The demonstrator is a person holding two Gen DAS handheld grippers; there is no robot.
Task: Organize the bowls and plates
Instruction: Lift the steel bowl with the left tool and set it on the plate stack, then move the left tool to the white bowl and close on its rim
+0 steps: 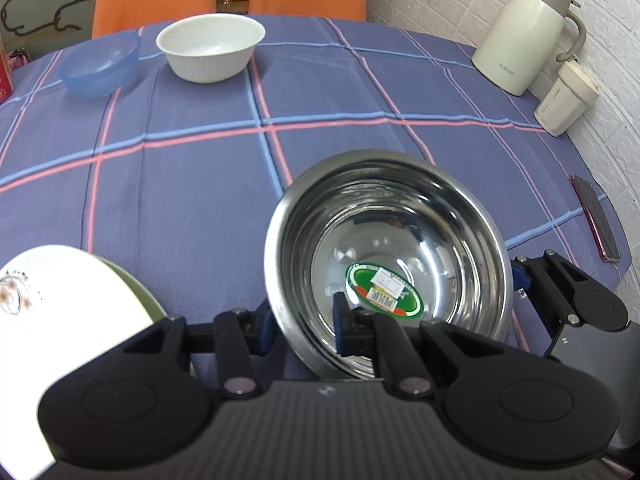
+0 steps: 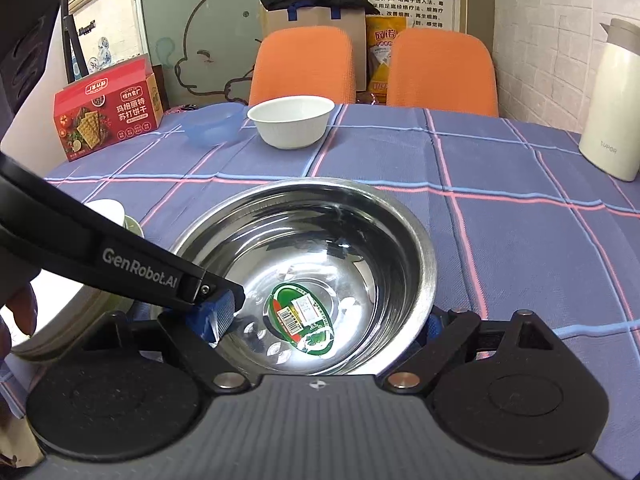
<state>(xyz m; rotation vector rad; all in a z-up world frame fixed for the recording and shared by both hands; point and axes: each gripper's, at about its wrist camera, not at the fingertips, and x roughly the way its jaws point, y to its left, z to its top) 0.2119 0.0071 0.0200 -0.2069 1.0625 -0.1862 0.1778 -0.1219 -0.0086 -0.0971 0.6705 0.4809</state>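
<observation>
Two hand-held grippers meet at one steel bowl (image 1: 390, 256) on the checked blue worktop (image 1: 200, 168). Left hand-held gripper (image 1: 306, 326): jaws clenched on the bowl's near-left rim, one blue pad outside the wall, the other inside. Right hand-held gripper (image 2: 320, 320): jaws spread wide, one at each side of the bowl; whether its pads press on the wall cannot be told.

Left wrist view only: a dark phone (image 1: 596, 220) near the worktop's right edge, and a small white lidded container (image 1: 566, 98) just beside a cream thermal jug (image 1: 524, 36). A white plate (image 1: 52, 312) with a faint floral mark sits on a green-edged one at near left, close to the bowl.

Right wrist view only: a red cracker box (image 2: 106, 110) at far left, a brown bag with dark cloth on top behind two orange chairs (image 2: 304, 66), a cartoon cat drawn on the wall panel, and a fingertip at the left edge. The left tool's arm crosses this view, its blue pad (image 2: 218, 312) inside the bowl's rim.

Bowl: polished, deep, broad flat lip, empty; oval green sticker (image 2: 300, 320) with barcode on the bottom. It looks tilted in the left view.

At the far side, a white bowl (image 1: 210, 46) stands upright, with a translucent blue bowl (image 1: 100, 66) just to its left, the two apart.
</observation>
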